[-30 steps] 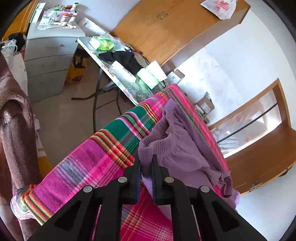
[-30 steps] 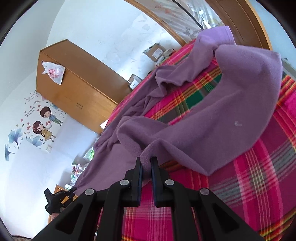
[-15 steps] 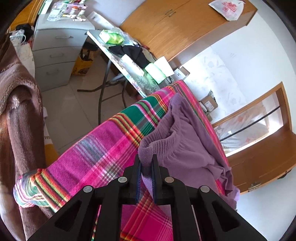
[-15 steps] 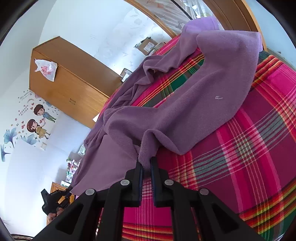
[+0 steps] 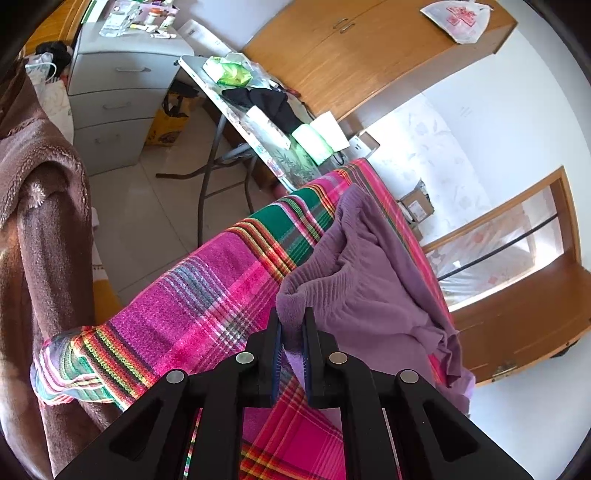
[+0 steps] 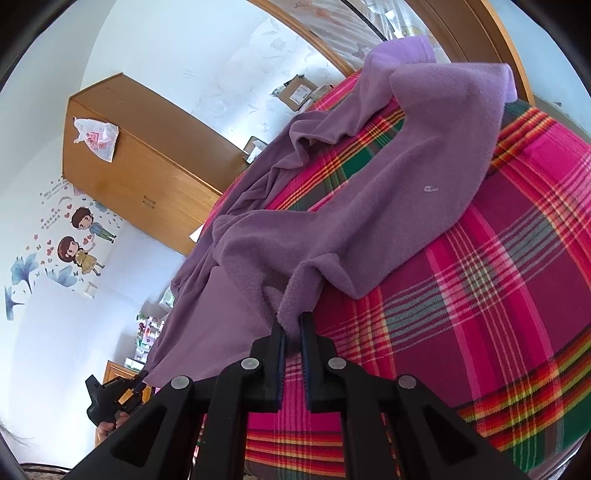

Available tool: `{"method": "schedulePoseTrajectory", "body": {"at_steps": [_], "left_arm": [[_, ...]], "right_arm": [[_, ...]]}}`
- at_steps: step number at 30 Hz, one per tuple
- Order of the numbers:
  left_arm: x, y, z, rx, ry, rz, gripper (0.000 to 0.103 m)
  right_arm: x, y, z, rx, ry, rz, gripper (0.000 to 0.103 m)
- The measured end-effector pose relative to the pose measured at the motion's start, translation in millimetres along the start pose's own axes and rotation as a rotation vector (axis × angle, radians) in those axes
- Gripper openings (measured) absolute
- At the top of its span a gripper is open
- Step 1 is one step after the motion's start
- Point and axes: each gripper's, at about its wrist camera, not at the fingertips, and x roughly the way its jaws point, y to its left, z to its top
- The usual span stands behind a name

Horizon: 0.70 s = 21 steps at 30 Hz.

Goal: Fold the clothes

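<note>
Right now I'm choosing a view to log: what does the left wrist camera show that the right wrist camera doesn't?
Only the left wrist view shows the grey drawer chest, the folding table and a brown garment at the left edge. Only the right wrist view shows the cartoon wall stickers and the garment's long leg spread over the bed. Both show the purple garment, the plaid blanket, the wooden wardrobe, and a gripper shut on purple fabric: left gripper, right gripper.

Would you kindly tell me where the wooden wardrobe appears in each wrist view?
Left wrist view: wardrobe fills the top centre to top right, behind the folding table.
Right wrist view: wardrobe is at upper left, above the cartoon wall stickers.
Shared landmark: the white bag with red print, lying on the wardrobe, at in the right view.
</note>
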Motion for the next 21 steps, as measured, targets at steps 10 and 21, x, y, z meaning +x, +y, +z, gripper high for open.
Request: {"method": "schedulePoseTrajectory", "body": {"at_steps": [10,21], "left_arm": [[2,3,1,-0.002,0.009,0.012,0.010],[14,20,-4,-0.023,0.045,0.031,0.010]], "right_arm": [[3,-6,-5,0.017,0.023,-0.009,0.007],[7,-7,-11,-0.035,0.055,-0.065,0.008]]}}
